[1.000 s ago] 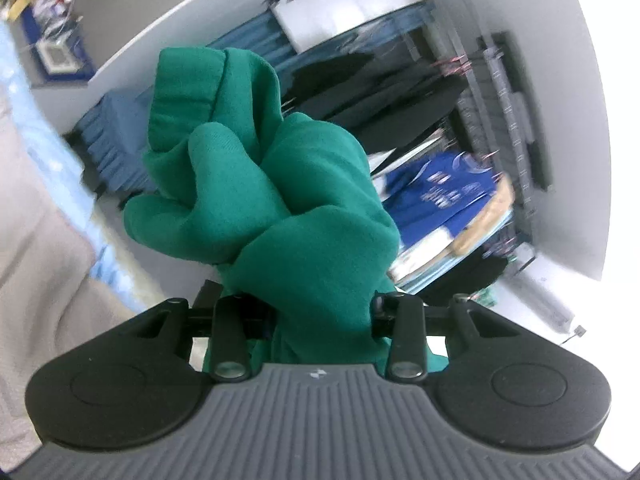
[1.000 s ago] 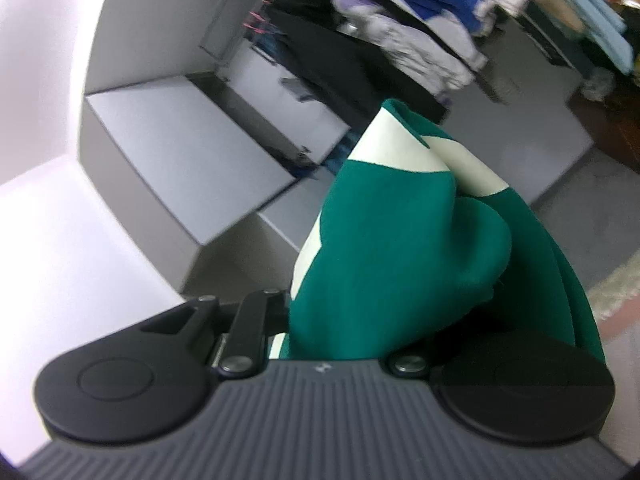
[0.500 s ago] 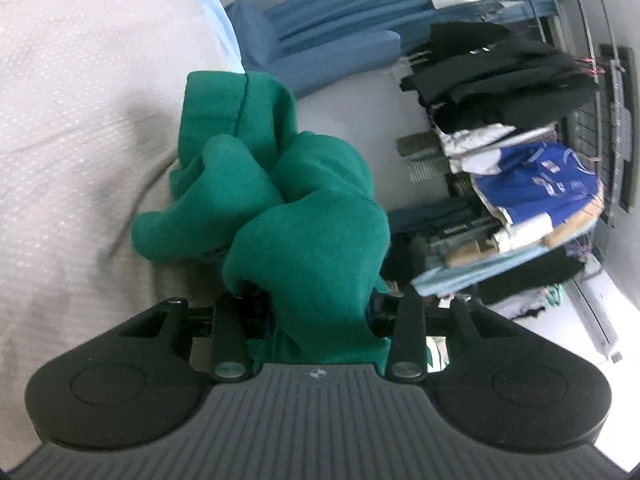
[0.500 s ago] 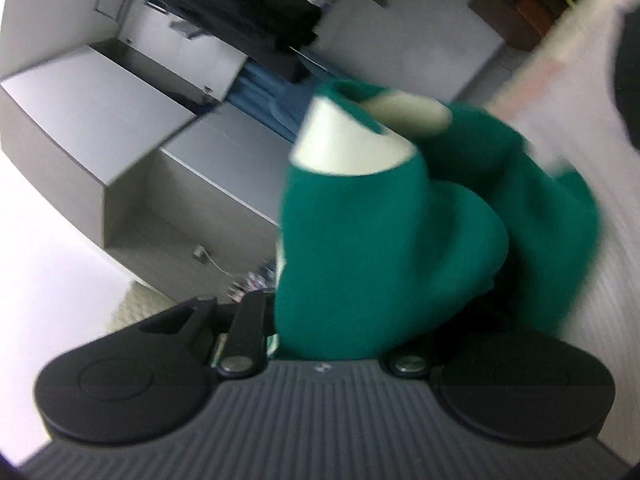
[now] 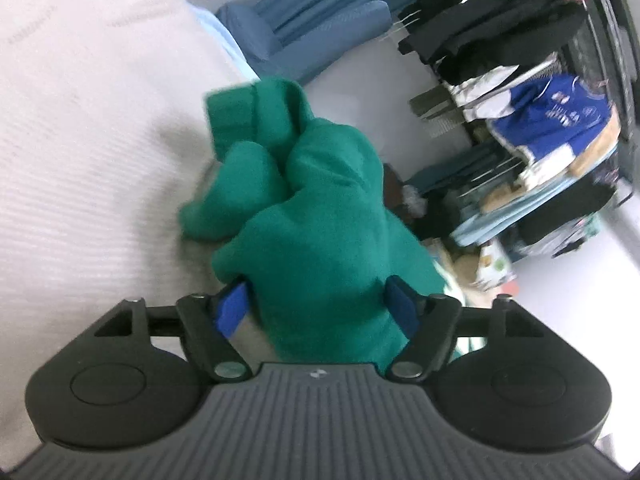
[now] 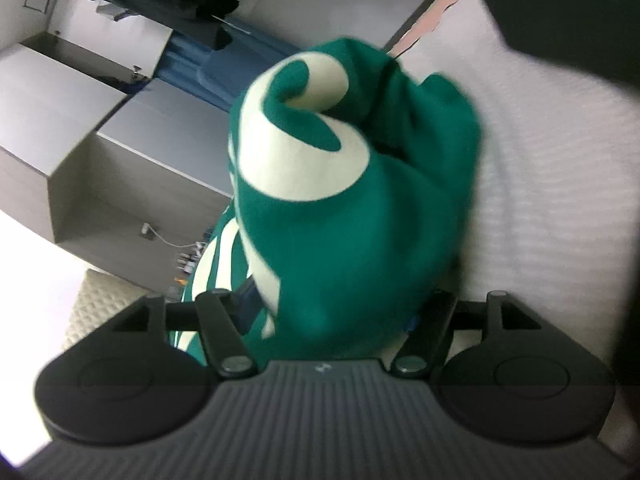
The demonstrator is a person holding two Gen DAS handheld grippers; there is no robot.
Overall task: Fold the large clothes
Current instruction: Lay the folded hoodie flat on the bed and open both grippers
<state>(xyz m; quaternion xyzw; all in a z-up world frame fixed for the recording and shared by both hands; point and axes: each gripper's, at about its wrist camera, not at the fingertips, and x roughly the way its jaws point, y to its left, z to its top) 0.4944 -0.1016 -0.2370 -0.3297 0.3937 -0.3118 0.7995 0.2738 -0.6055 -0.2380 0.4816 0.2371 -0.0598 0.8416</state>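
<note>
Left gripper (image 5: 318, 304): jaws have just been opening and now stand wide, blue pads (image 5: 231, 312) showing, with a bunched wad of the green sweatshirt (image 5: 316, 216) still between them, its bulk mounded ahead of the tips on the white bedspread (image 5: 88, 152); gap visible at the left pad. Right gripper (image 6: 334, 312): jaws have also just been opening, green-and-cream fabric (image 6: 340, 184) piled between and ahead of them, pads mostly hidden, so contact can't be confirmed.
</note>
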